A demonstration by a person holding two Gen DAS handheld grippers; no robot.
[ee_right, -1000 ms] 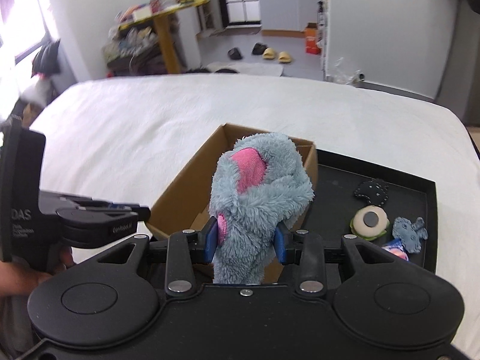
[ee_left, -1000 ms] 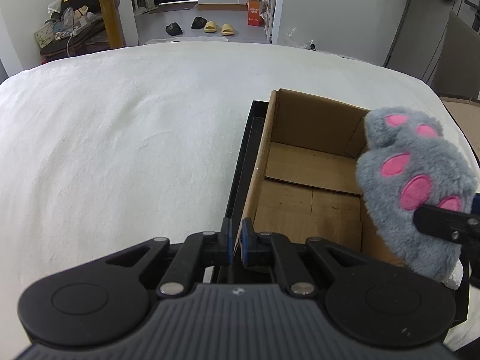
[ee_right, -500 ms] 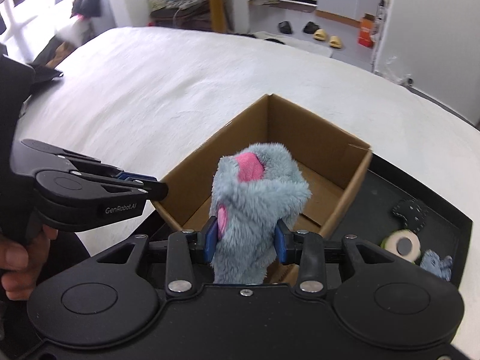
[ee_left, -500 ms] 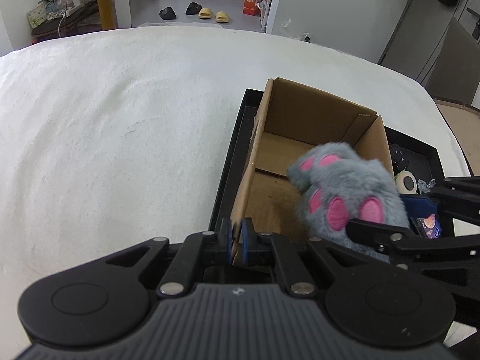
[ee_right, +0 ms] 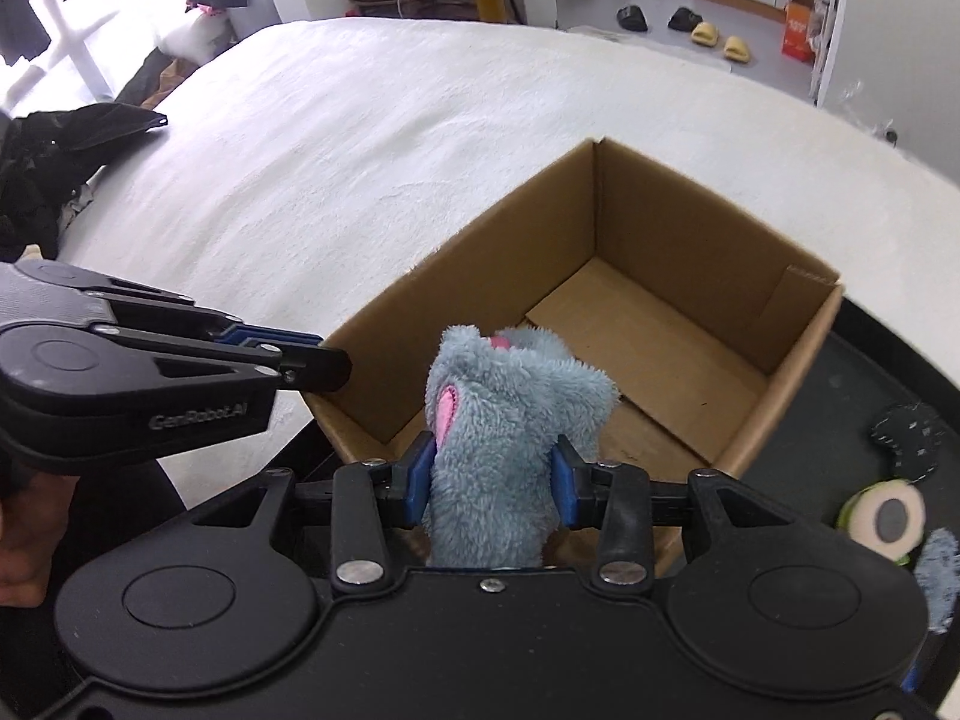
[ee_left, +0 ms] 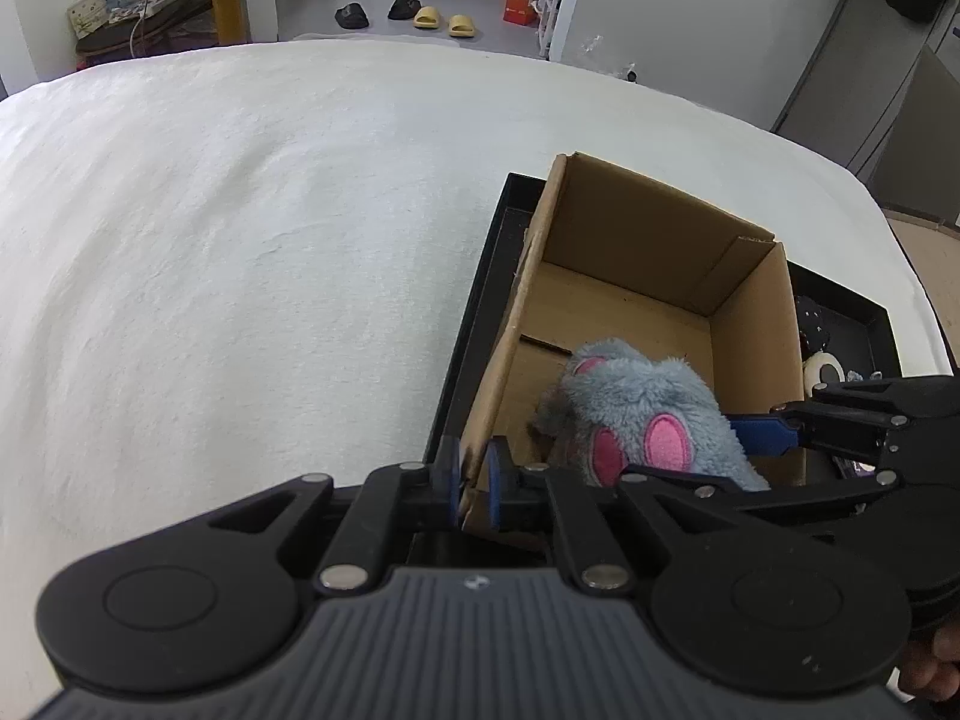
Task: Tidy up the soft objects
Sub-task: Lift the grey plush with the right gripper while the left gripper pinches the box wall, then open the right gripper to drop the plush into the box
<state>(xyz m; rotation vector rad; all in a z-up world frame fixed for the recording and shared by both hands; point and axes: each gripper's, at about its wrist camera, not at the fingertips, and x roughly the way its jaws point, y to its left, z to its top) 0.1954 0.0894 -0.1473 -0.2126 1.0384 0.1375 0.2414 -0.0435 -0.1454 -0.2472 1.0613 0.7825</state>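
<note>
Right wrist view: our right gripper (ee_right: 491, 489) clamps the grey plush paw (ee_right: 501, 420) between its fingers, low inside the cardboard box (ee_right: 690, 252); our left gripper (ee_left: 471, 483) pinches the box's near wall, likely steadying it.

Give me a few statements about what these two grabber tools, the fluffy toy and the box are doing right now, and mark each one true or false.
1. The right gripper is clamped on the fluffy grey plush paw with pink pads. True.
2. The left gripper is holding nothing. False: its fingers pinch the near wall of the open brown cardboard box.
3. The plush paw lies on the white bedspread. False: it is held over the inside of the box, at its near end.
4. The box stands in a black tray. True.
5. The far half of the box floor is piled with toys. False: bare cardboard shows there.
</note>
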